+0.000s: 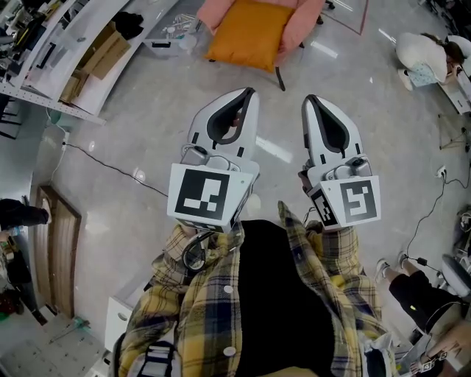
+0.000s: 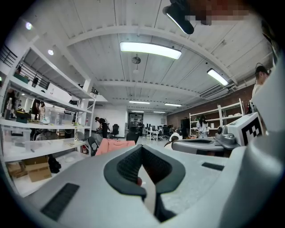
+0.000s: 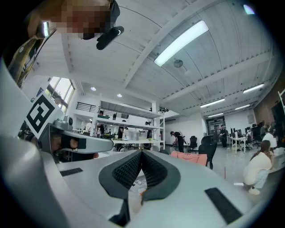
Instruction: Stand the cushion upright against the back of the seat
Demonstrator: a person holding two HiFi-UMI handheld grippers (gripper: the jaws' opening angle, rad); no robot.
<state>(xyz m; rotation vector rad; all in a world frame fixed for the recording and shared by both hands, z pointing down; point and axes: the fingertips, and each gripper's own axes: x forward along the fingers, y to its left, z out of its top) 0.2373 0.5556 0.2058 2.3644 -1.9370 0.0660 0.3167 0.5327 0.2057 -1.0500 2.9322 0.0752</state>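
Observation:
An orange cushion point(image 1: 249, 33) lies flat on the seat of a pink chair point(image 1: 305, 22) at the top of the head view, well ahead of both grippers. My left gripper point(image 1: 250, 91) and right gripper point(image 1: 309, 98) are held side by side above the floor, pointing level at the chair, both shut with nothing between the jaws. In the left gripper view the left gripper point(image 2: 141, 147) shows its pads together, with the pink chair point(image 2: 113, 146) far off. In the right gripper view the right gripper point(image 3: 141, 152) is shut too, and the pink chair point(image 3: 192, 157) stands in the distance.
White shelving point(image 1: 66, 51) with cardboard boxes runs along the left. A black cable point(image 1: 110, 168) crosses the floor near it, and a clear bin point(image 1: 169, 40) sits left of the chair. A person in white point(image 1: 423, 55) crouches at the upper right.

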